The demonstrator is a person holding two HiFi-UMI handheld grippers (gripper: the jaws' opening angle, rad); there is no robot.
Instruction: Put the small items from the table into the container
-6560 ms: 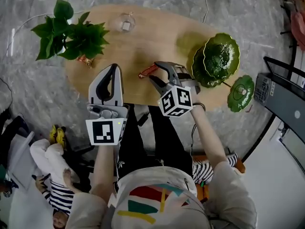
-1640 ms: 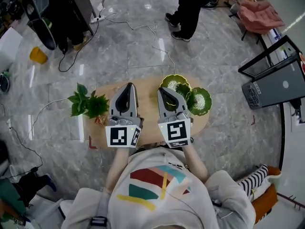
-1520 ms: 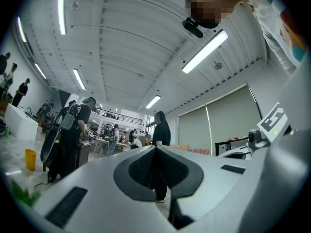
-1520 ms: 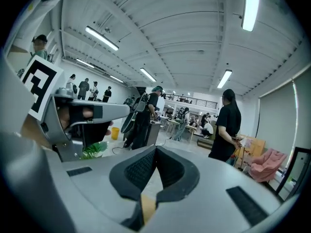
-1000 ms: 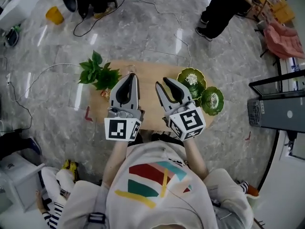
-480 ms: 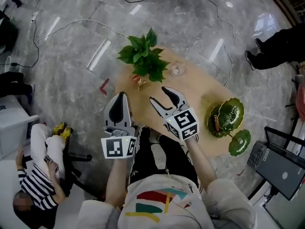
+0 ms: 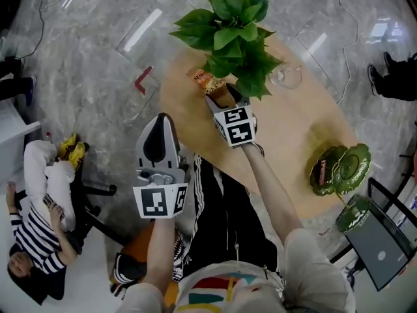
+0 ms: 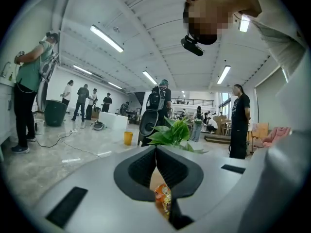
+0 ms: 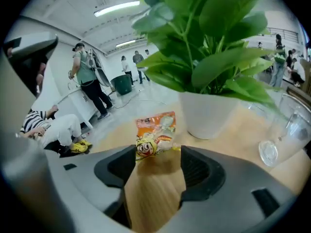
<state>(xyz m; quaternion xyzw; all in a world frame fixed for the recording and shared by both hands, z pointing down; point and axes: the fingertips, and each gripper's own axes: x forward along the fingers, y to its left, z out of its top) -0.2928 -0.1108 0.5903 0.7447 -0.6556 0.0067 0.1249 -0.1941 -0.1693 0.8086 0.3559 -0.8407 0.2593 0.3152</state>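
An orange snack packet (image 7: 207,81) lies on the wooden table (image 7: 293,129) beside a potted plant (image 7: 234,25). My right gripper (image 7: 220,96) reaches down to it, its jaws opening wide. In the right gripper view the packet (image 9: 155,132) sits just ahead of the right gripper (image 9: 154,160), its lower edge between the tips, with no pad pressing on it. My left gripper (image 7: 157,132) hangs off the table's near edge; in its own view the left gripper (image 8: 156,152) has its tips together, holding nothing. A green leaf-shaped dish (image 7: 344,165) at the far right holds a red wrapped item (image 7: 321,172).
A drinking glass (image 7: 287,77) stands right of the plant's white pot (image 9: 209,113). A green lid (image 7: 352,215) and a dark screen (image 7: 381,243) are beyond the dish. A person in stripes (image 7: 36,201) sits on the floor at left.
Both grippers came down. The right one moved forward to the packet by the plant and its jaws spread wide. The left one stayed shut near the table's edge.
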